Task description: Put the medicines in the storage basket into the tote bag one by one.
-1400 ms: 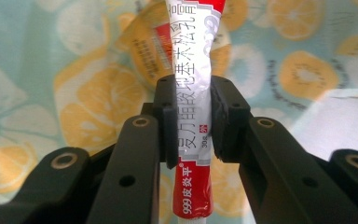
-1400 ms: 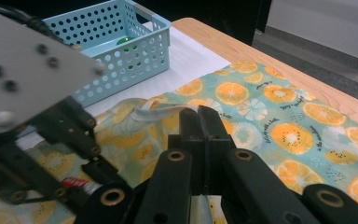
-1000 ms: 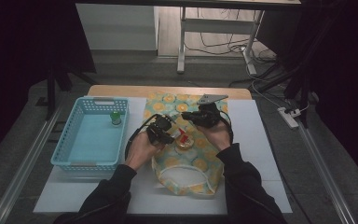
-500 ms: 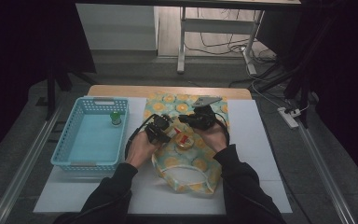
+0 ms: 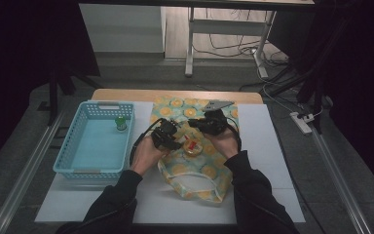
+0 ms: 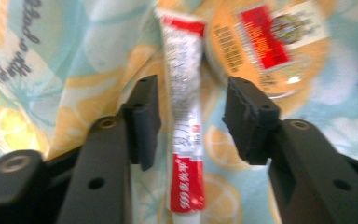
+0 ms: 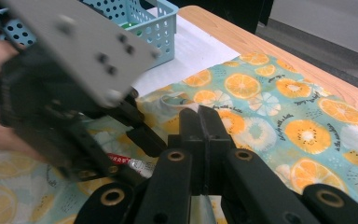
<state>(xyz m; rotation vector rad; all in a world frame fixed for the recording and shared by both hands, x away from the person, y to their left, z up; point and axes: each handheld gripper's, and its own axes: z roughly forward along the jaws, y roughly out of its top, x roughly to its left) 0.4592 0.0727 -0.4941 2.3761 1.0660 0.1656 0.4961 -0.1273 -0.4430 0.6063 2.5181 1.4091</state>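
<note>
On the citrus-print cloth bag (image 5: 195, 165) at table centre lies a white tube (image 6: 184, 116) with red bands and red print, beside a round orange-lidded tin (image 6: 270, 46). Tube's long axis runs along the left gripper (image 6: 191, 121) view, between its spread jaws, neither pad touching. Right gripper (image 7: 200, 126): jaws pressed together, nothing visible between them. Blue basket (image 5: 97, 141) sits left.

Cloth bag (image 6: 51, 70) w/ citrus print is showing cursive lettering at upper left, blurred, approx. "...ood", not legible for sure. Red-and-white tube (image 6: 182, 121) is carrying red bands w/ white characters, too blurred to read. Round orange lid (image 6: 270, 42) is bearing a red label w/ fine print + an emblem, unreadable. No clear text elsewhere.
</note>
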